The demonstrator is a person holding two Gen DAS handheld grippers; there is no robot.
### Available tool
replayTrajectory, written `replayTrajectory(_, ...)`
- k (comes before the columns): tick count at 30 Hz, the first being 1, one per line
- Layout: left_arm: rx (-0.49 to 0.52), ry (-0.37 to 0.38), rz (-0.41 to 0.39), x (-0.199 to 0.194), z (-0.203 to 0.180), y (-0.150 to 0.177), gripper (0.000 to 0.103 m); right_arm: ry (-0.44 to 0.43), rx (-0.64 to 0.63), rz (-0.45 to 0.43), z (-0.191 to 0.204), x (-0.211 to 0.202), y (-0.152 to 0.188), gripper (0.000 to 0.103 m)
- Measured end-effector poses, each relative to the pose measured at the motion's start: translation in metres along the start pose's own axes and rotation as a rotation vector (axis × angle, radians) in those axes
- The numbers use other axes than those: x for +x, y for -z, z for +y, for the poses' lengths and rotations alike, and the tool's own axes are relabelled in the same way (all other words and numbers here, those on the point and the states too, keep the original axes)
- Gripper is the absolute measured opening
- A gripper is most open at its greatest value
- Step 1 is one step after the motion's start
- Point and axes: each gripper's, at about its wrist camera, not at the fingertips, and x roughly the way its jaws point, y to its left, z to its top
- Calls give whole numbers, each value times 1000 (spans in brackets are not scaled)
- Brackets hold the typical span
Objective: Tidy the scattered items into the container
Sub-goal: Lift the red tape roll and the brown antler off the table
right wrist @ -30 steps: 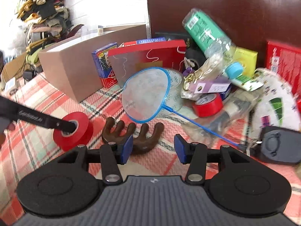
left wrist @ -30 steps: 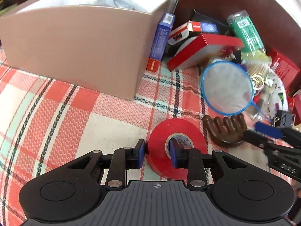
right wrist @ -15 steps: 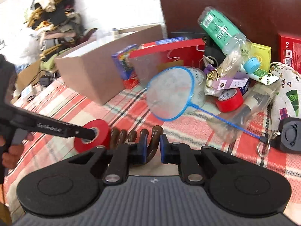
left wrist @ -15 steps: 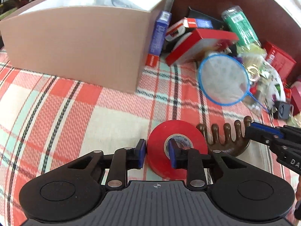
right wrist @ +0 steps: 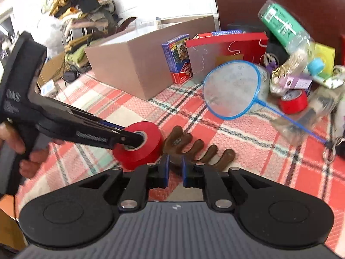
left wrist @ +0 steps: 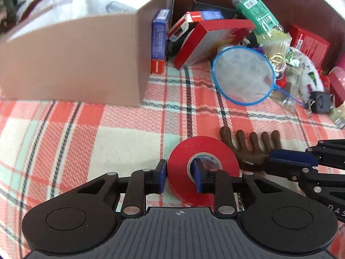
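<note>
My left gripper (left wrist: 179,178) is shut on a red tape roll (left wrist: 202,151), one finger outside the roll and one in its core; the roll also shows in the right wrist view (right wrist: 140,144). My right gripper (right wrist: 174,169) is shut on the base of a brown wooden hand-shaped massager (right wrist: 198,151), which lies beside the roll and also shows in the left wrist view (left wrist: 250,146). The open cardboard box (left wrist: 75,58) stands at the back left on the plaid cloth.
A pile at the back right holds a blue round net (left wrist: 243,75), a red flat box (left wrist: 211,38), a blue card box (left wrist: 159,41), a green-labelled bottle (left wrist: 256,13), a second red tape roll (right wrist: 293,101) and a black key fob (left wrist: 321,102). A dark chair back rises behind.
My right gripper has stayed shut on the brown massager after closing a second ago. Both grippers with their items have drawn back from the box and pile.
</note>
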Motion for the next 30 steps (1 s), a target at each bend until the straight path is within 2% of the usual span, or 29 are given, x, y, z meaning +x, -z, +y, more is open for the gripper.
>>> replayTrajectory(2,1,1,-3,0,0,1,25,37,-39,7,1,-3,1,36)
replayTrajectory(3,8,-4,-8,1,-2,1,27,55,-57,12,1,-4,3,40)
replayTrajectory(4,16,-8,-11,1,-4,2,44,67,-68,17,1,-5,4,49)
replayTrajectory(5,23,-9,-13,2,-5,2,44,74,-71,23,-1,-5,6,53)
replayTrajectory(6,30,-11,-16,3,-6,2,44,82,-74,28,-3,-5,8,53)
replayTrajectory(7,34,-15,-18,3,-7,2,38,90,-66,32,-7,-5,9,53)
replayTrajectory(8,36,-19,-19,2,-7,3,27,98,-39,28,-12,-4,10,53)
replayTrajectory(12,23,5,-17,1,-1,4,26,38,125,6,-35,-1,10,53)
replayTrajectory(18,29,4,-18,3,-2,4,26,-68,270,-36,-56,15,6,58)
replayTrajectory(19,27,6,-18,3,-2,4,26,-69,276,-43,-57,17,5,57)
replayTrajectory(23,22,11,-18,2,0,4,26,-40,274,-68,-57,11,0,34)
replayTrajectory(25,23,7,-19,2,-1,3,26,-75,294,-82,-61,4,2,24)
replayTrajectory(30,33,-7,-23,1,-4,3,27,-163,324,-79,-62,-1,4,22)
